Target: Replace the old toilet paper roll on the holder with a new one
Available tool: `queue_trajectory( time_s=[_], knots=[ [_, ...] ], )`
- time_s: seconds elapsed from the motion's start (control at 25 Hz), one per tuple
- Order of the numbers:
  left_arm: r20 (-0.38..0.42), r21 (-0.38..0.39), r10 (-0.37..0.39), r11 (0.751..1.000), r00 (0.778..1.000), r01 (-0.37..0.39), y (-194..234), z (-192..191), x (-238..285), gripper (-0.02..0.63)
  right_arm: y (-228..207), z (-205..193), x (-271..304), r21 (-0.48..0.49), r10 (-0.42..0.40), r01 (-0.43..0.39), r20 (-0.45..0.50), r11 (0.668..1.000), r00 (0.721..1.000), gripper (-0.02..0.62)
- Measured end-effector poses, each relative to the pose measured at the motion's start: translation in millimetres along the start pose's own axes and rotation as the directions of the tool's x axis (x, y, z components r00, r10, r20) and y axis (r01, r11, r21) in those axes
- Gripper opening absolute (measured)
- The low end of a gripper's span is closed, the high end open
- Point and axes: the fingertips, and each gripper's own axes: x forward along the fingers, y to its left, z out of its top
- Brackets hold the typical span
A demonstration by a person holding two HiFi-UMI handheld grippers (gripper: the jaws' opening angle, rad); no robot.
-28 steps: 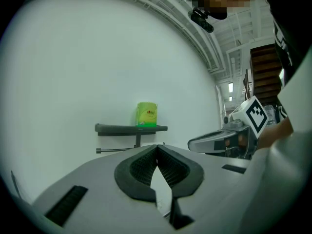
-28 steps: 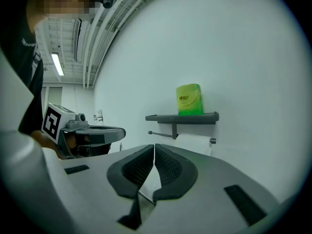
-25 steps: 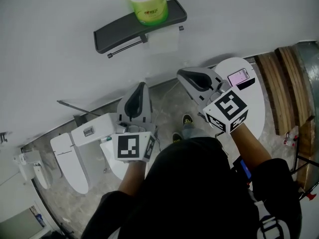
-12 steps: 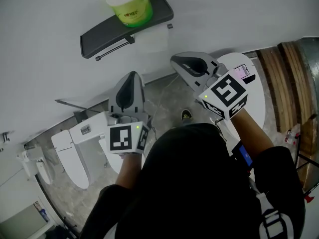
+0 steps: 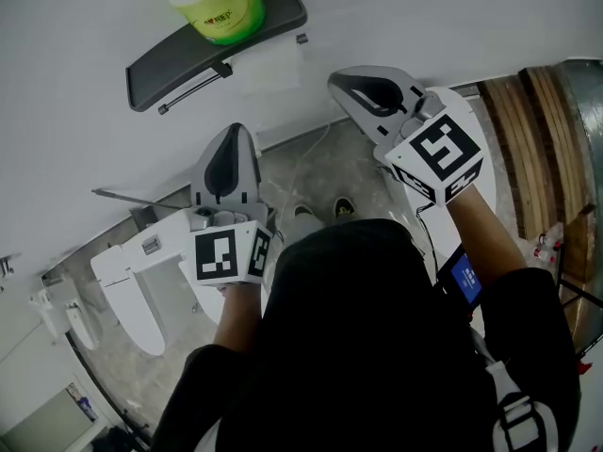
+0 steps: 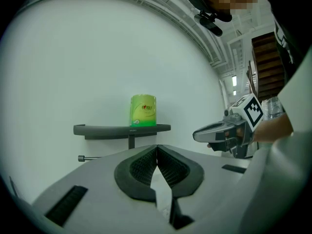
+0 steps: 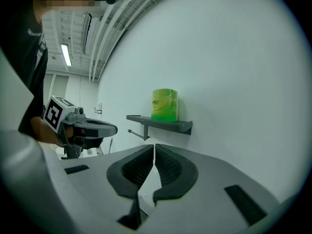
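Note:
A dark grey shelf holder (image 5: pixel 160 59) is fixed to the white wall. A new roll in a green wrapper (image 5: pixel 215 3) stands on top of it. The old white roll (image 5: pixel 271 64) hangs on the rod beneath. My left gripper (image 5: pixel 237 130) is below the shelf and apart from it, jaws shut and empty. My right gripper (image 5: pixel 336 76) is right of the old roll, also shut and empty. The left gripper view shows the green roll (image 6: pixel 143 110), the shelf (image 6: pixel 122 129) and the right gripper (image 6: pixel 214 133) over my shut left gripper (image 6: pixel 157 147). The right gripper view shows the green roll (image 7: pixel 164 105) beyond my shut right gripper (image 7: pixel 154 146).
A white toilet (image 5: pixel 132 285) stands on the stone floor at the lower left. A white rounded surface (image 5: pixel 485 191) lies under my right hand, with wooden steps (image 5: pixel 523 139) to its right. The person's shoes (image 5: pixel 320 210) show between the grippers.
Both grippers have moved nearer the wall and shelf, the right one more. The shelf has slid left and up in the head view. Both jaws stayed shut.

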Motion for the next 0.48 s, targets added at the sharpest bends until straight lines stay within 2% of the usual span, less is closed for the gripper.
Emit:
queue_trajectory(
  time_s=[0.16,0.28,0.48],
  knots=[
    [0.004,-0.006,-0.002,1.000,1.000,0.002,6,-2,0,0.023,4,-3,5,-0.030,-0.039,0.038,-0.017,0.999,0.999,0.020],
    [0.002,-0.013,0.003,1.000,1.000,-0.003,10,-2,-2,0.023,21,-8,14,-0.048,-0.024,0.022,-0.039,0.999,0.999,0.021],
    [0.002,-0.007,0.016,1.000,1.000,-0.016,19,-1,-4,0.023,39,-11,31,-0.148,-0.021,0.013,-0.056,0.989,0.998,0.021]
  ],
)
